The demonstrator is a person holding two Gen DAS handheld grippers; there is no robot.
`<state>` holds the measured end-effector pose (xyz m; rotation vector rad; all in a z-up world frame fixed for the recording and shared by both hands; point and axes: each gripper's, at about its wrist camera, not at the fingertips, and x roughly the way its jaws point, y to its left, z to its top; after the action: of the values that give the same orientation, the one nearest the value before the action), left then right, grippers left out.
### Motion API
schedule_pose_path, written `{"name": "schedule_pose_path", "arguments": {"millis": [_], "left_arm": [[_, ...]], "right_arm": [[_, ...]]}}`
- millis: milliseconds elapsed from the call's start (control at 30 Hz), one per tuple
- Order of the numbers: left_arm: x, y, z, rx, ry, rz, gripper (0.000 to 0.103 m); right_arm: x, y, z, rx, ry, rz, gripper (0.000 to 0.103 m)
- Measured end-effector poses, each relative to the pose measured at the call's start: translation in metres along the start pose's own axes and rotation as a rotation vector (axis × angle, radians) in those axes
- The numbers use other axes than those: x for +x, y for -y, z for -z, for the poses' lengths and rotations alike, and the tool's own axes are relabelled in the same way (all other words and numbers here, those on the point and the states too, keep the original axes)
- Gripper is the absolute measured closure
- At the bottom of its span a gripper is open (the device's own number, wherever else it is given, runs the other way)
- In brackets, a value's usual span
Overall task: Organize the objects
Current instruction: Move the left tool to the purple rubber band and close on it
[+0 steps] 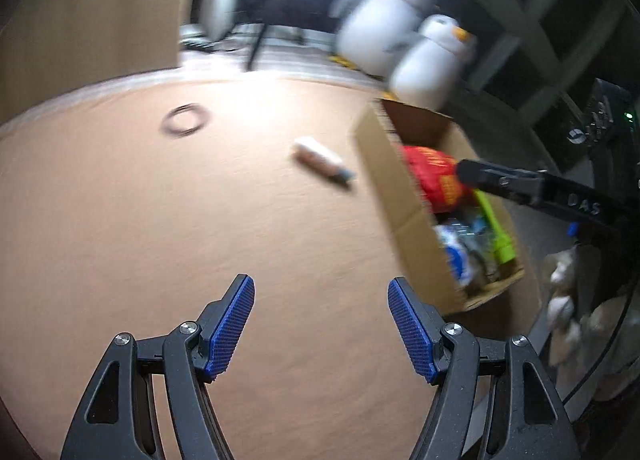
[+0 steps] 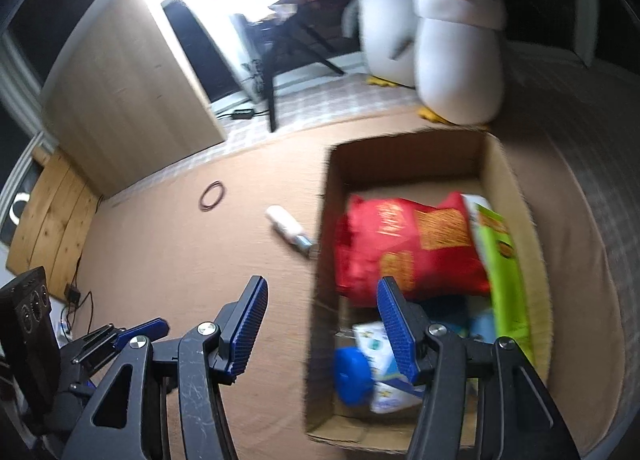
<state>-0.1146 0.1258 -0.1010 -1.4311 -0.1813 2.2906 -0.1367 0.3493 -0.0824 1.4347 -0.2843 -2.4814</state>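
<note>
A cardboard box [image 2: 404, 148] sits open on the brown tabletop [image 1: 168, 228], toward its right edge. Inside lie a red crinkled snack bag [image 2: 396, 244] printed with yellow cracker squares, a bright green carton [image 2: 504, 272] along the box's right wall, a blue round lid [image 2: 350, 374] and a white printed packet [image 2: 374, 340] at the near end. Just beside the box's left wall, on the bare tabletop, a small white tube with a grey cap [image 2: 288, 228] lies on its side, cap pointing at the box. Farther toward the far edge lies a thin dark ring [image 2: 212, 195], well apart from the tube.

The left gripper [image 1: 321, 324] hovers over open tabletop with its blue-padded jaws spread and nothing between them. The right gripper [image 2: 322, 326] hangs above the box's near left wall, jaws also spread, gripping nothing. Two white plush penguins [image 2: 456, 48] stand beyond the box's far end.
</note>
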Motion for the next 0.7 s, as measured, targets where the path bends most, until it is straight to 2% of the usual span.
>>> {"name": "schedule_pose_path", "arguments": {"millis": [167,300,500,700], "left_arm": [[-0.013,-0.052,0.011,-0.080,0.007,-0.060,0.030],[-0.027,-0.086,0.004,-0.117,0.038,-0.108,0.030],[-0.038,-0.116,-0.038,-0.126,0.102,-0.169,0.030],[-0.015,-0.117,-0.100,-0.095,0.126,-0.194,0.029]], "right_arm": [[0.016,-0.032,-0.003,-0.064,-0.014,-0.007,0.048],[0.029,-0.054,-0.002,-0.075,-0.041,-0.034,0.048],[0.037,-0.087,0.006,-0.104,-0.061,-0.025,0.048],[0.040,-0.109,0.016,-0.109,-0.074,-0.014,0.047]]}}
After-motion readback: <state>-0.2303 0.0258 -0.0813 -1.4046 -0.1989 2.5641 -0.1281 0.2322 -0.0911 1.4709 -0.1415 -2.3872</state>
